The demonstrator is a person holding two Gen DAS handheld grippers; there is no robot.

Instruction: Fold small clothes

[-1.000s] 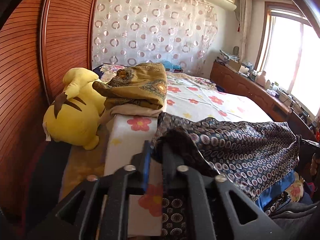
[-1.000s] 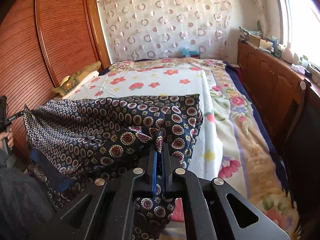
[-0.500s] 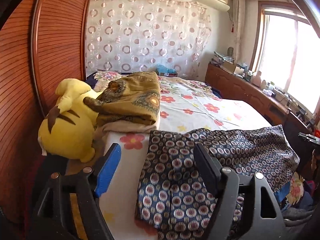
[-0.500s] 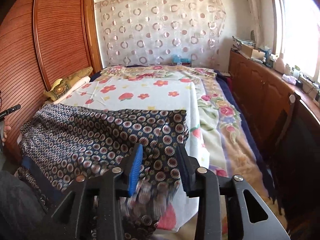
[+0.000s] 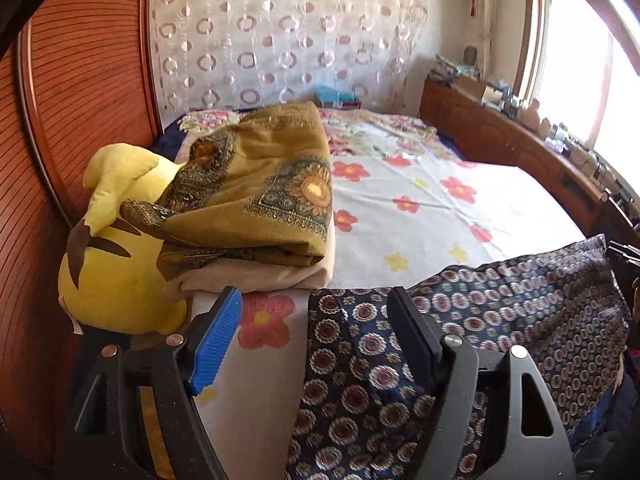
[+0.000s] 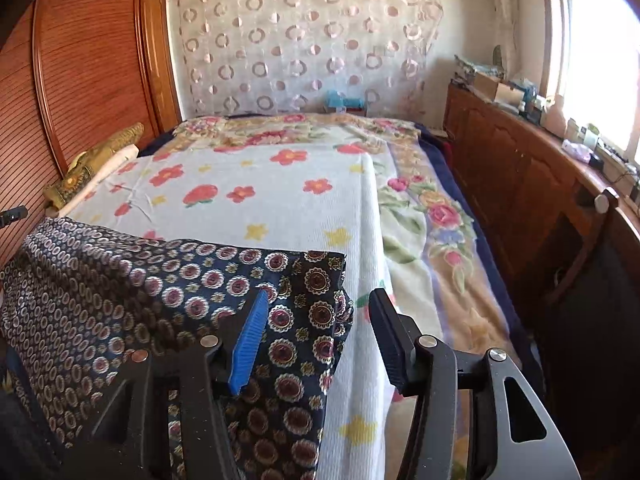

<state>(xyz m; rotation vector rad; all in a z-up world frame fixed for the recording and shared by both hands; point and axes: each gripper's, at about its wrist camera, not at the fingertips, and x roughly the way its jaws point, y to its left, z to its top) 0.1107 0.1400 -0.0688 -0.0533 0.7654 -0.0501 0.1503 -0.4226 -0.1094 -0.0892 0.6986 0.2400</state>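
From the left wrist, the left gripper [image 5: 316,336] is hanging released over the patterned garment [image 5: 500,320] lying along the bed's [image 5: 420,208] near edge. From the right wrist, the right gripper [image 6: 318,334] is gaping, straddling the garment's right corner [image 6: 324,268].

Patterned garment [image 5: 460,340] spread on the bed's [image 5: 420,216] near edge; folded blanket [image 5: 260,200] behind it at left, plush toy [image 5: 112,264] beside the blanket.
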